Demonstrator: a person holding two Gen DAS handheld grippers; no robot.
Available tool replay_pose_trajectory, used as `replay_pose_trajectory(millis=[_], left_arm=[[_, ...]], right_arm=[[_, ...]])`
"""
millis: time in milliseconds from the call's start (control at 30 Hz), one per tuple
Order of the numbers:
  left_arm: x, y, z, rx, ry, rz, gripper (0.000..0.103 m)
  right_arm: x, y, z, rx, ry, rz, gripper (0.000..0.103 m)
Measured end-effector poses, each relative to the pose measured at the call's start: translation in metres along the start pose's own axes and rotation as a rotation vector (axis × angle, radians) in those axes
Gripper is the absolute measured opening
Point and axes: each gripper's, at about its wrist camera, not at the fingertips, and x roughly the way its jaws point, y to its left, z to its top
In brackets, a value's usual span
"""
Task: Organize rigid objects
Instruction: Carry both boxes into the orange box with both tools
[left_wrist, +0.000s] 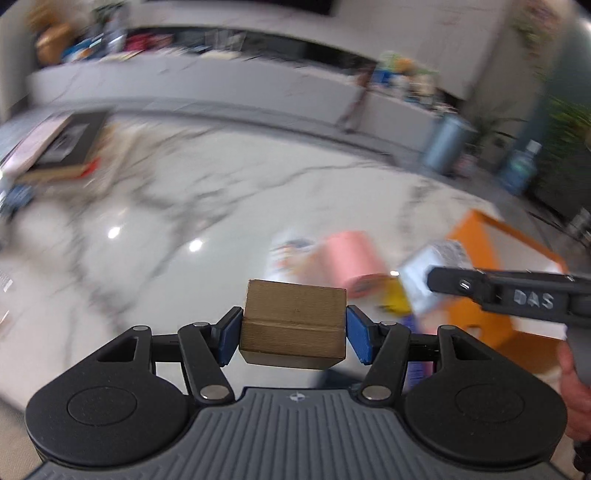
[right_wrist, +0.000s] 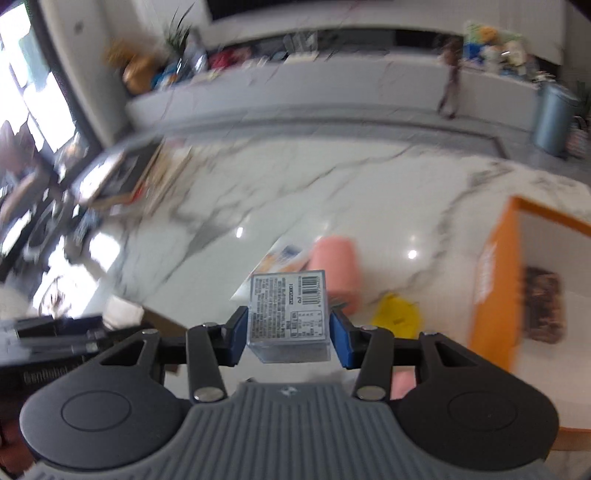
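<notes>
Both grippers loaded: left gripper (left_wrist: 293, 330) clamps wooden block (left_wrist: 293, 325); right gripper (right_wrist: 289, 332) clamps clear box (right_wrist: 288, 314).

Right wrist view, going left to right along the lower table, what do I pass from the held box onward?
Clear box clamped in the right gripper, then pink roll, yellow item, orange box.

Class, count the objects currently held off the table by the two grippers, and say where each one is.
2. A wooden block sits clamped in the left gripper; a clear labelled box in the right gripper. Others may be hidden.
</notes>
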Motion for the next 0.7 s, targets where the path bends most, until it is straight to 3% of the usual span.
replay_pose_trajectory(millis=[167, 333, 533, 700], left_arm=[[-0.002, -0.075, 0.024, 0.162, -0.035, -0.095, 0.068], [0.006, -0.147, 0.039, 0.34, -0.041, -0.165, 0.068], [0.043, -0.223, 0.043, 0.544, 0.015, -0.242, 0.068], [0.083, -0.269, 0.038, 0.73, 0.086, -0.255, 0.068]], right_arm=[[-0.051, -0.049, 0.001, 0.088, -0.114, -0.033, 0.048], [-0.081, -0.116, -0.009, 0.218, -0.159, -0.118, 0.048], [-0.089, -0.19, -0.028, 0.353, -0.136, -0.202, 0.048], [-0.081, -0.218, -0.043, 0.405, -0.105, -0.206, 0.048]])
